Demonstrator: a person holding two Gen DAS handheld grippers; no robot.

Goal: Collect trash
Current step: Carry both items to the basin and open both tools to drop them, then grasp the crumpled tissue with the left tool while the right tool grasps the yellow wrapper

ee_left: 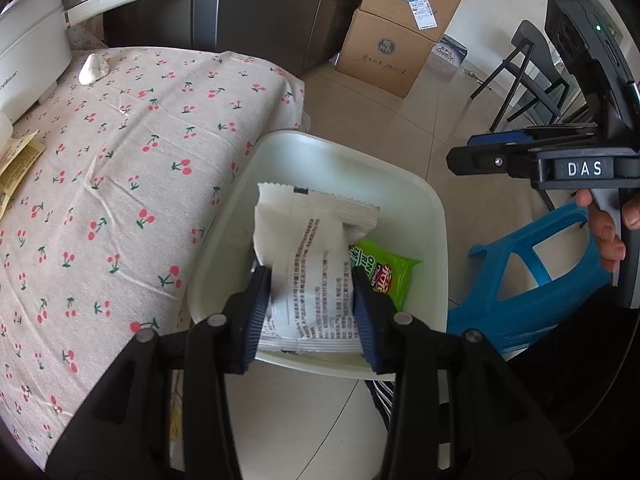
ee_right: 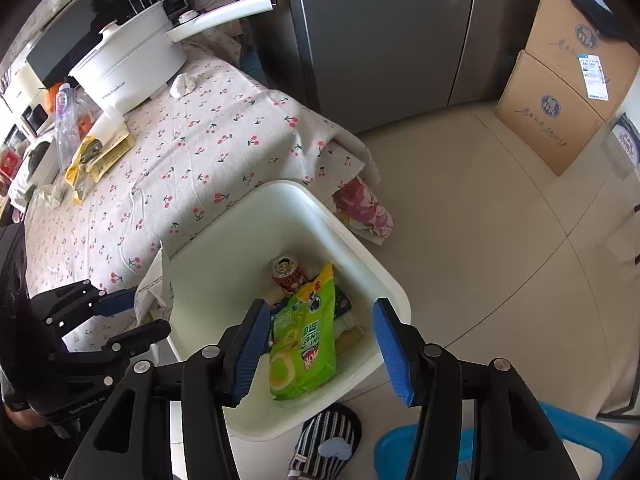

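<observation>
The white wrapper sits between the two pads of the left gripper, pinched at its near end, its far end sticking out over the white bin. It hangs above the bin's opening, just past the near rim. Under it and to the right a green snack bag lies inside the bin.

From the right wrist view, the green snack bag lies in the bin below the right gripper, whose jaws stand spread with nothing pressed between them; the bag is under the gap, not touched by the right pad, though whether the left pad brushes it cannot be told. A red can stands farther in, beyond the bag.

The bin stands on the tiled floor just beside the table with the cherry-print cloth, to the left. On the far side of the cloth rests a crumpled tissue near a white pot. A blue stool stands right of the bin, and cardboard boxes stand far off.
</observation>
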